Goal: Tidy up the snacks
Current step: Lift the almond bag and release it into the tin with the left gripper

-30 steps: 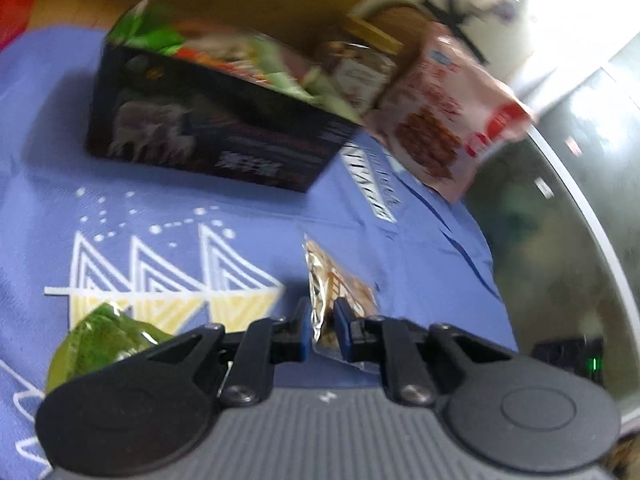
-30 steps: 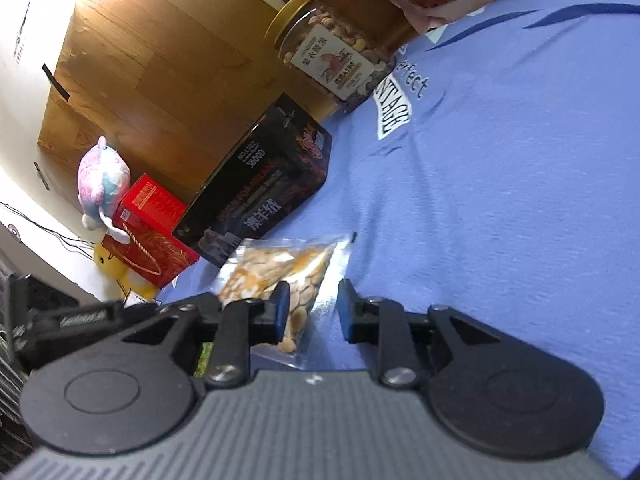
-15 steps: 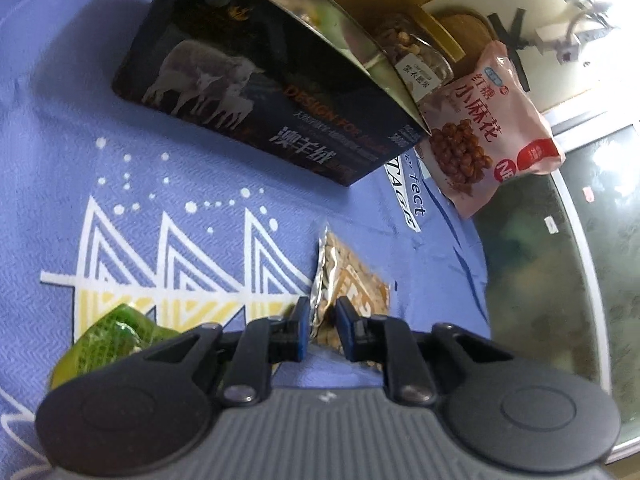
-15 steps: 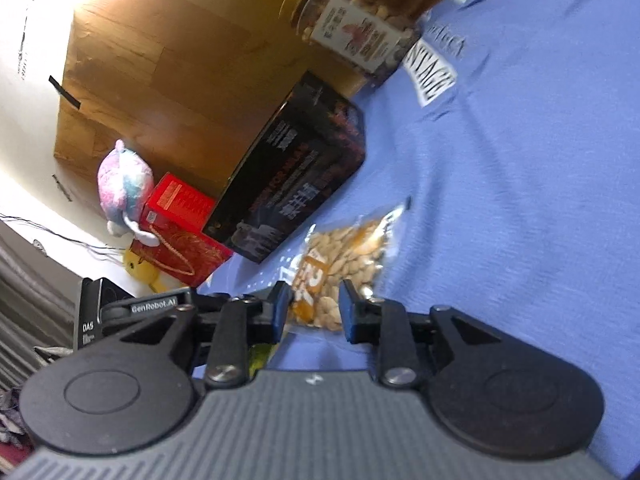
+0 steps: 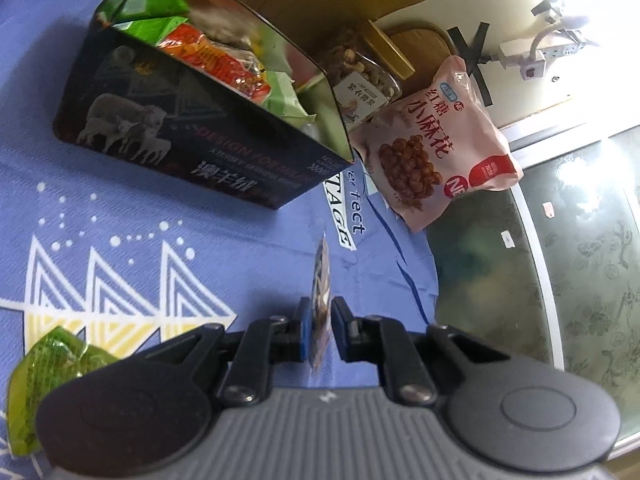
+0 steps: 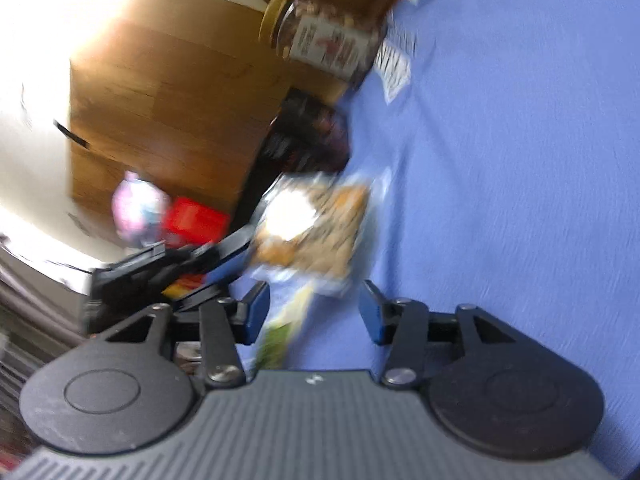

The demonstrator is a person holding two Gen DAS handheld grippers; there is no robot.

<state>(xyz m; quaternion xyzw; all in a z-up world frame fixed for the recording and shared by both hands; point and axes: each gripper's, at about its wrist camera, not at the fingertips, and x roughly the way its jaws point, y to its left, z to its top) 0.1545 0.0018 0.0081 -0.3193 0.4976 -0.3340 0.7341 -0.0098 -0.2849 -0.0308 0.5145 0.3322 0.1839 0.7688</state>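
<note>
Glinting clear nut packet [image 5: 321, 280], edge-on, foil-trimmed

**Snack count around the dark box**

One dark box [image 5: 192, 148] sits on the blue-clothed surface [image 5: 120, 240], with several packets inside, too jumbled to count. Behind it: one nut jar [image 5: 360, 80]. Right of it: one pink bag [image 5: 436, 148]. In front: one clear nut packet [image 5: 320, 280] and one green packet [image 5: 44, 376].

Motion-blurred nut packet [image 6: 316, 228]
</note>
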